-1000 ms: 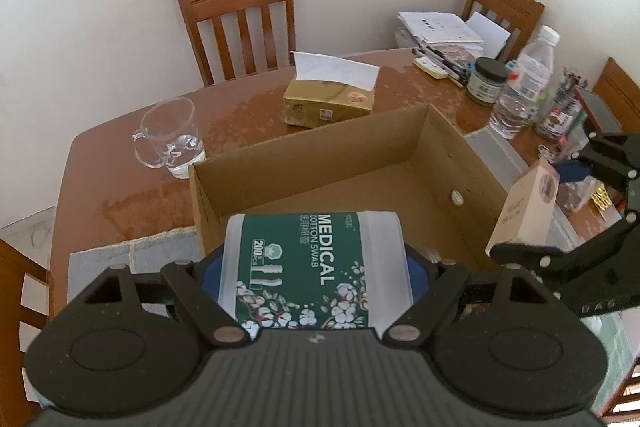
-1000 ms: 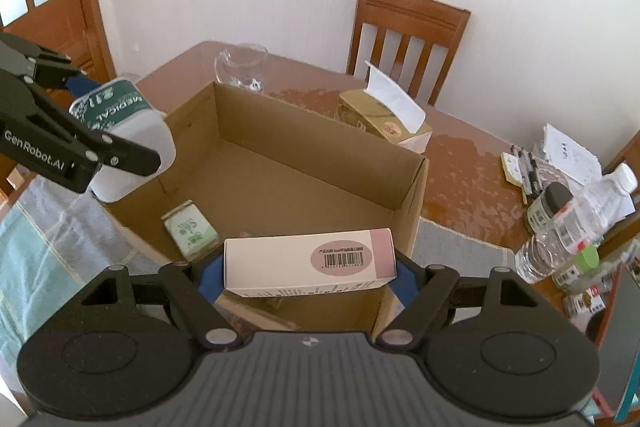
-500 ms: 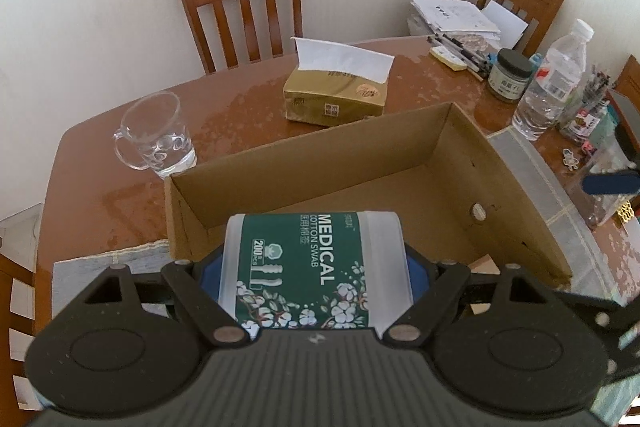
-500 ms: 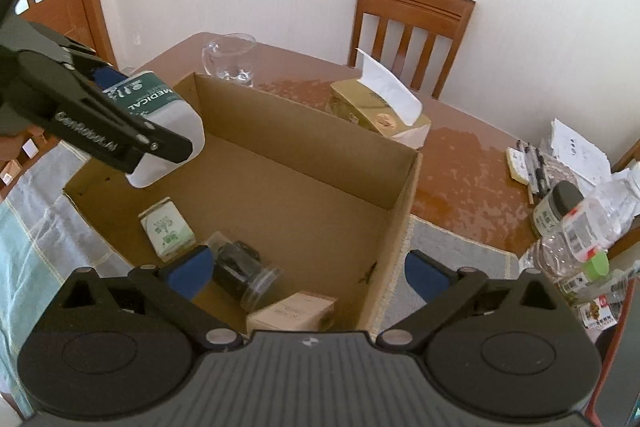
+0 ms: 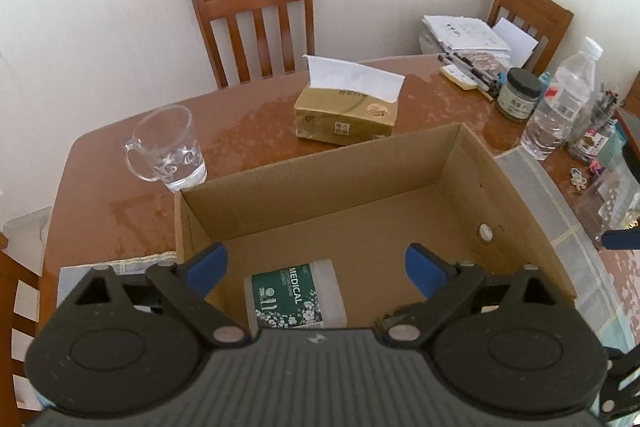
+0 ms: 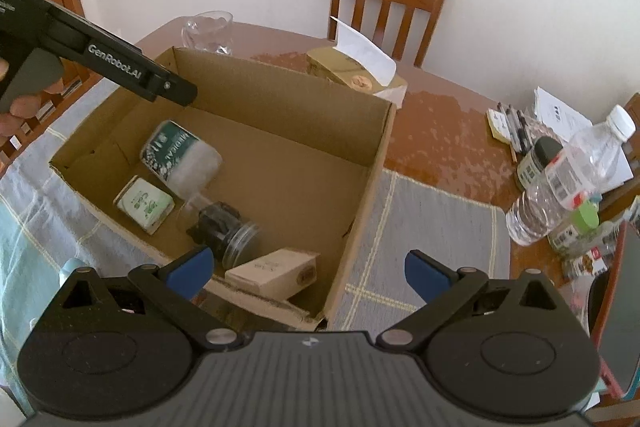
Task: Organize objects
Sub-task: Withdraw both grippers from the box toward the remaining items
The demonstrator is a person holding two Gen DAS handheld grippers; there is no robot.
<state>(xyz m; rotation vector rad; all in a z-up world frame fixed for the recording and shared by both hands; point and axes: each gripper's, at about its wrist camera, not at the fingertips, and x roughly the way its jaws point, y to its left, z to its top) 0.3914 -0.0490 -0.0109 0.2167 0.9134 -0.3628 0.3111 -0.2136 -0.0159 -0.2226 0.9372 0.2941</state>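
Observation:
An open cardboard box [image 5: 504,187] [image 6: 380,155] sits on the table. The green-labelled cotton swab tub [image 5: 294,297] [image 6: 180,157] lies on its side on the box floor. My left gripper [image 5: 316,269] is open and empty above it, over the box's near left corner. In the right wrist view the box also holds a small green-and-white packet [image 6: 145,203], a clear jar with dark contents [image 6: 220,227] and a pale carton [image 6: 276,271]. My right gripper [image 6: 308,269] is open and empty above the box's near right corner.
A glass mug [image 5: 168,149], a gold tissue box [image 5: 346,113], a dark-lidded jar [image 5: 518,99], a water bottle [image 5: 560,107], pens and papers [image 5: 464,35] stand on the brown table [image 5: 100,195]. Wooden chairs [image 5: 254,23] ring it. A checked cloth [image 6: 424,227] lies under the box.
My left gripper opened and the cotton swab tub dropped into the box. My right gripper let go of the pale carton earlier, and it now lies in the box.

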